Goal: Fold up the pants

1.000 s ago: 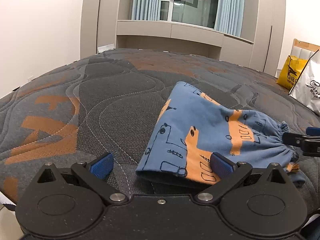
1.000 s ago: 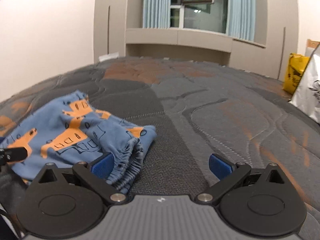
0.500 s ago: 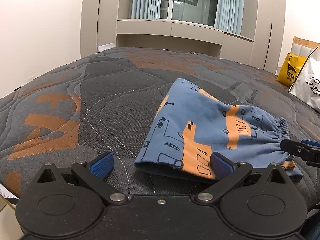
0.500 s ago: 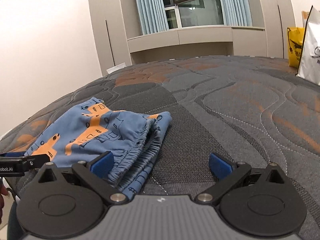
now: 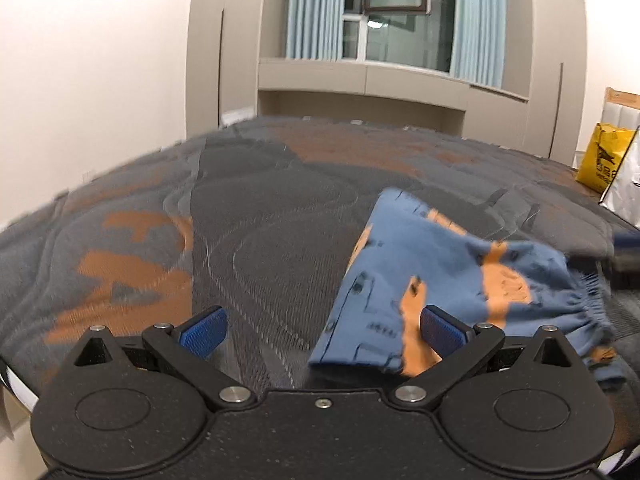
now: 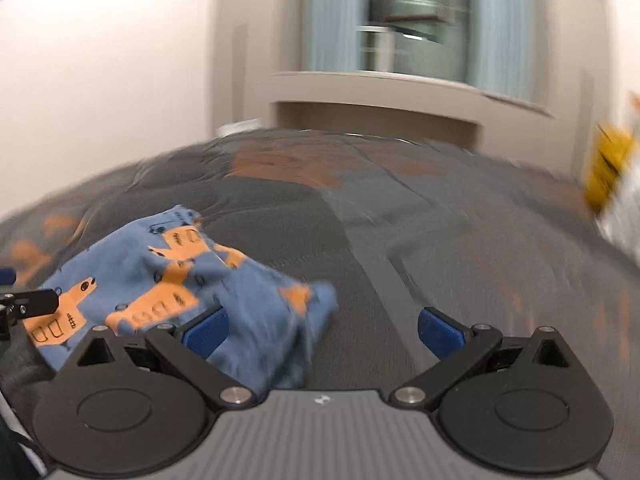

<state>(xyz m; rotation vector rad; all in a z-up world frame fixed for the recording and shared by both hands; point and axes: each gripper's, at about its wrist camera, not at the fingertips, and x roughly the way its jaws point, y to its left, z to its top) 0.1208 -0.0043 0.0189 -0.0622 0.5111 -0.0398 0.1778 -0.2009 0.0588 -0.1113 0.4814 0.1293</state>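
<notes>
The blue pants with orange animal prints (image 5: 440, 280) lie folded on the grey and orange quilted mattress (image 5: 260, 240). My left gripper (image 5: 320, 330) is open and empty; its right finger sits in front of the pants' near edge. In the right wrist view the pants (image 6: 168, 276) lie at the lower left, with the gathered waistband toward my right gripper (image 6: 323, 330). It is open and empty, its left finger against the waistband end. The left gripper's finger (image 6: 32, 304) shows at that view's left edge.
A yellow bag (image 5: 604, 160) and a white bag (image 5: 628, 196) stand at the mattress's far right edge. A window with blue curtains (image 5: 392, 12) and beige cabinets are behind the bed. The mattress edge lies just under both grippers.
Both views are motion-blurred now. The pants appear larger and closer to my right gripper. Both views have tilted slightly; both grippers stay open.
</notes>
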